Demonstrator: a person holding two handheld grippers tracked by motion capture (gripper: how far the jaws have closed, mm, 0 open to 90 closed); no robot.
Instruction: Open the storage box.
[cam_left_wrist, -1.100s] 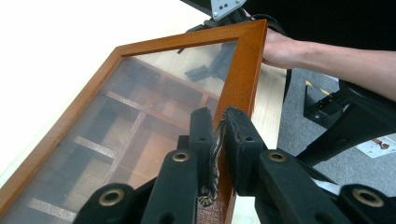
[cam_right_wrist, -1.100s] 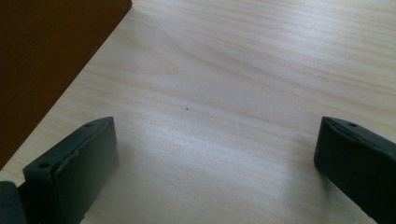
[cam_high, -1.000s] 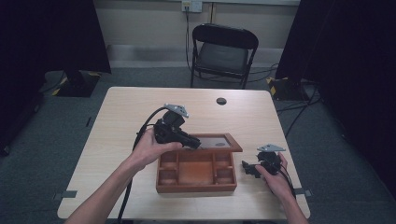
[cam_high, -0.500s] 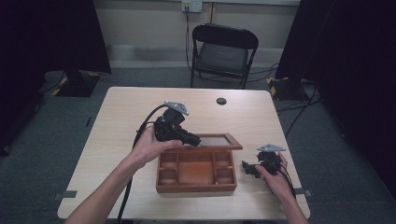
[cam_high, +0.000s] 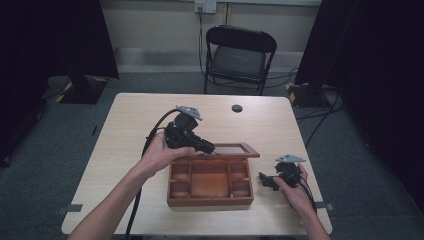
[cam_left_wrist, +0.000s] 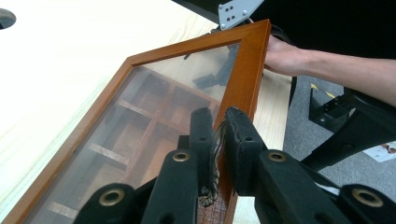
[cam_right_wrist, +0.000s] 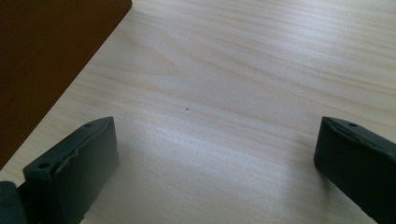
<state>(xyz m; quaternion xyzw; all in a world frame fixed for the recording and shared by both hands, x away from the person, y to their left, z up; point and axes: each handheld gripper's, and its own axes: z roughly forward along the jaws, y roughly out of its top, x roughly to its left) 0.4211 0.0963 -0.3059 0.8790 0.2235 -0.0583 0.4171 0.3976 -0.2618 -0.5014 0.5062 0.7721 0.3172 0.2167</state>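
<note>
A brown wooden box (cam_high: 210, 200) with several compartments stands near the table's front edge. Its glass-paned lid (cam_high: 235, 150) is lifted off the box and tilted up over the far side. My left gripper (cam_high: 209, 148) is shut on the lid's wooden frame (cam_left_wrist: 247, 70), its jaws pinched on the rim at a small metal clasp (cam_left_wrist: 214, 182). The compartments show through the glass. My right gripper (cam_high: 265, 180) rests on the table just right of the box, open, with only bare tabletop between its fingers (cam_right_wrist: 74, 163). The box's side (cam_right_wrist: 42, 56) is at its left.
The light wooden table (cam_high: 125, 140) has a small dark round hole (cam_high: 237, 108) near its far edge. A black folding chair (cam_high: 237, 55) stands behind the table. Dark curtains hang at both sides, and cables lie on the grey floor at the right.
</note>
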